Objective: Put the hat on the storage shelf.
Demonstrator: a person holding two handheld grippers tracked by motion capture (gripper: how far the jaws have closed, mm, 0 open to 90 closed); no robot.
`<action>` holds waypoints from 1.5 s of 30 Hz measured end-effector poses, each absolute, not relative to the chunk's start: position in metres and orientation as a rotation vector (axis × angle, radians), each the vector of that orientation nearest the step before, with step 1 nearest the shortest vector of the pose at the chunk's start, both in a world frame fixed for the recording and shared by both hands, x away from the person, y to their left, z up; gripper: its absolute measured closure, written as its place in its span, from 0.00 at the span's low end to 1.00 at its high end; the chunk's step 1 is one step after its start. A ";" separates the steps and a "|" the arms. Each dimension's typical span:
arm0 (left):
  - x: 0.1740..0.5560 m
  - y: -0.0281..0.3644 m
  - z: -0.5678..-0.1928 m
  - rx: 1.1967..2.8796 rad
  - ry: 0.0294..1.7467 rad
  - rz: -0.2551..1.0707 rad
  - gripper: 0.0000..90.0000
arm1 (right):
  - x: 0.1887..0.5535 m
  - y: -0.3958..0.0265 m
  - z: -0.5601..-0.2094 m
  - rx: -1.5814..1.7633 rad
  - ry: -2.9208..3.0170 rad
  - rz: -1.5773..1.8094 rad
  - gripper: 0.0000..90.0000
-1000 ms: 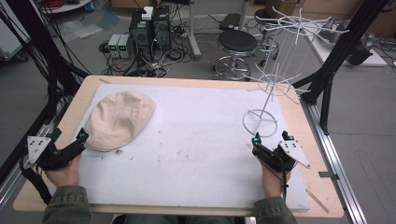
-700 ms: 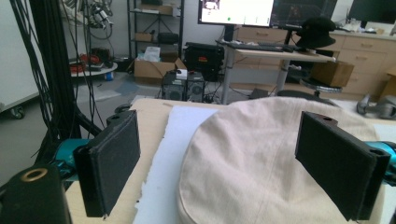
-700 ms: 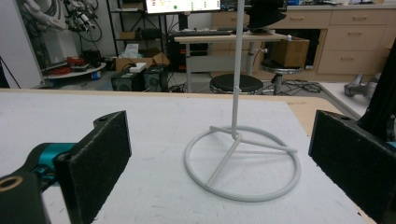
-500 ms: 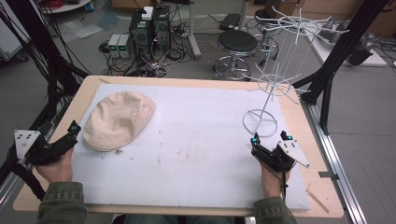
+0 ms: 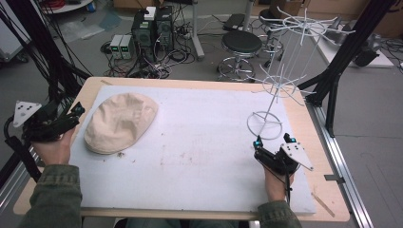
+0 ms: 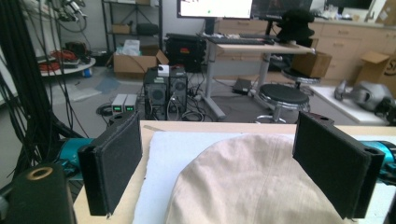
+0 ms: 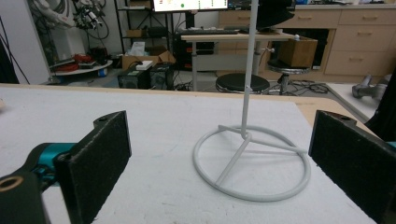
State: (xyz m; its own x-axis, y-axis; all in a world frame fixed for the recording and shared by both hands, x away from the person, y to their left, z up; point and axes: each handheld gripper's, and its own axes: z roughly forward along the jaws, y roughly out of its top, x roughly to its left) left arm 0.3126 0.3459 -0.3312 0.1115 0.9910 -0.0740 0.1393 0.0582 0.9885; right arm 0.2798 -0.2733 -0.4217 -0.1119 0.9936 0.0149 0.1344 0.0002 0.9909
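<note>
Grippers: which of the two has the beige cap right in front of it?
The left gripper, at the table's left edge, faces the beige cap, which lies between its open jaws in the left gripper view. The right gripper faces the white wire stand instead.

No words, numbers or signs can be read here. The computer screen (image 6: 214,8) far back in the room is bright, but what is on it is too small and blurry to read.
</note>
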 end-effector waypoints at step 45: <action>0.457 0.330 -0.368 1.878 1.404 0.769 0.19 | 0.279 -0.275 -0.423 1.252 1.421 1.254 0.05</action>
